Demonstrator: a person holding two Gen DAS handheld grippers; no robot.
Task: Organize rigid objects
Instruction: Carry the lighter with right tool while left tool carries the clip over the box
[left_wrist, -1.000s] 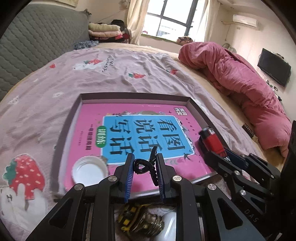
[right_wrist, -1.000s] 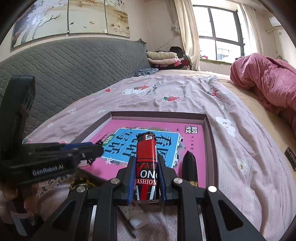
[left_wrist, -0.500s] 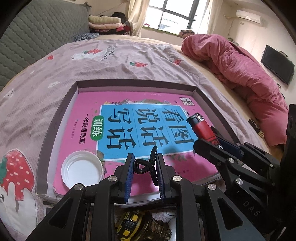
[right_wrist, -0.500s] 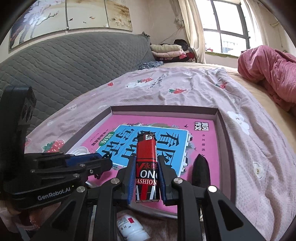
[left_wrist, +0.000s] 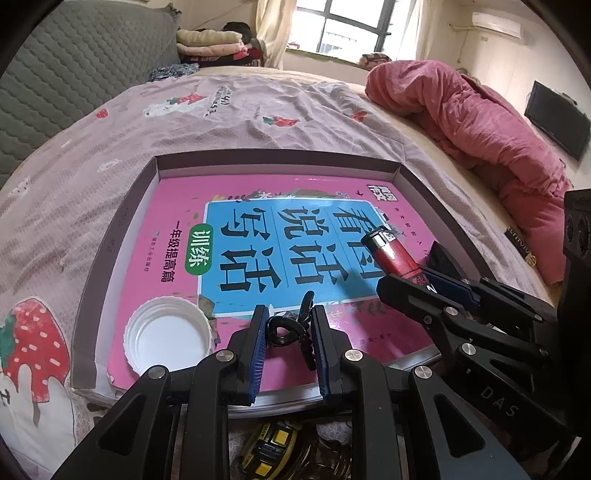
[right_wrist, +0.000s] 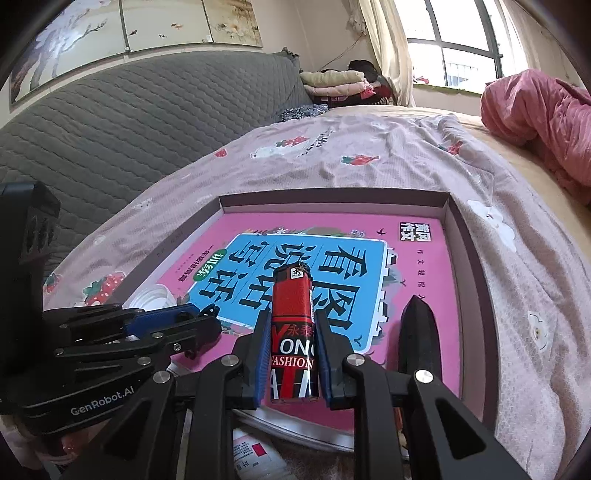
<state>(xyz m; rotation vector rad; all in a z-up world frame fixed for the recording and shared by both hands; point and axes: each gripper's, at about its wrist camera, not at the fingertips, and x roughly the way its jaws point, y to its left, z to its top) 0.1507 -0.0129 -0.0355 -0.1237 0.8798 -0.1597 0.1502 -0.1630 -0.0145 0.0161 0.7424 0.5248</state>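
The left gripper (left_wrist: 287, 334) is squeezing one small black hair clip (left_wrist: 291, 325); the right gripper (right_wrist: 293, 345) is squeezing one red lighter (right_wrist: 293, 325) (both over one shallow box (left_wrist: 122, 229)).

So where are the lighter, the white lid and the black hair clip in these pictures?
lighter (right_wrist: 292, 332): right wrist view, on its red body between the gripper fingers.
white lid (left_wrist: 168, 334): left wrist view, on its inner white face.
hair clip (left_wrist: 290, 326): left wrist view, on its black loop between the pads.
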